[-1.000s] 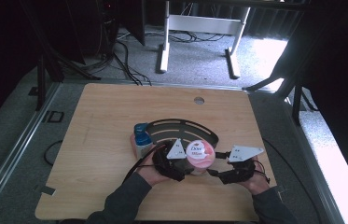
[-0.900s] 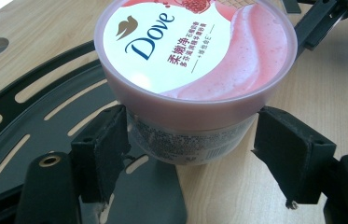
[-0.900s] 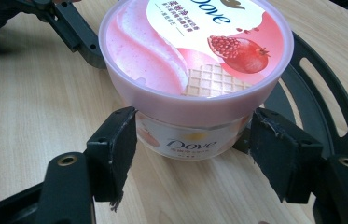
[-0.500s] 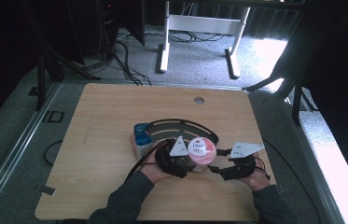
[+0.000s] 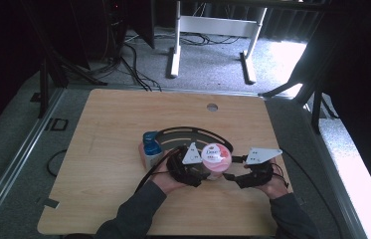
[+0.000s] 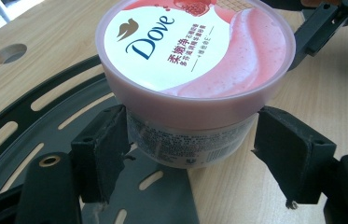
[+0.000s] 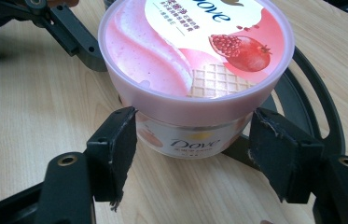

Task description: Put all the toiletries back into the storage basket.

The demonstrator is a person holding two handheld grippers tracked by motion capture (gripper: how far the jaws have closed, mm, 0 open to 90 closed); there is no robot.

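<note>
The pink Dove tub [image 5: 216, 160] stands upright with its lid on, near the front middle of the wooden worktop [image 5: 113, 129]. It rests partly on a flat black slotted arc plate [image 5: 193, 132] that curves round behind it, and partly on bare wood.

The left tool [image 5: 200, 172] comes at the tub from the person's left. In the left gripper view the tub [image 6: 195, 79] sits between the two black jaws, just under the lid's rim. The left-hand pad [image 6: 104, 149] touches the clear lower wall of the tub, while the other pad stands just beside the wall; the angle is poor there, and it seems a thin gap is left. So the jaws are wide and around the tub, not clamped on it.

The right tool [image 5: 231, 174] faces it from the opposite side. In the right gripper view the tub [image 7: 195, 70] again lies between the jaws, which stand wide. The pad [image 7: 115, 149] on one side is close against the tub's wall, and the other is slightly apart from it.

Just left of the left tool, a small bottle with a blue cap [image 5: 150, 148] stands upright on the worktop, at the arc plate's end. A round hole [image 5: 212, 106] shows in the worktop near its far edge.
</note>
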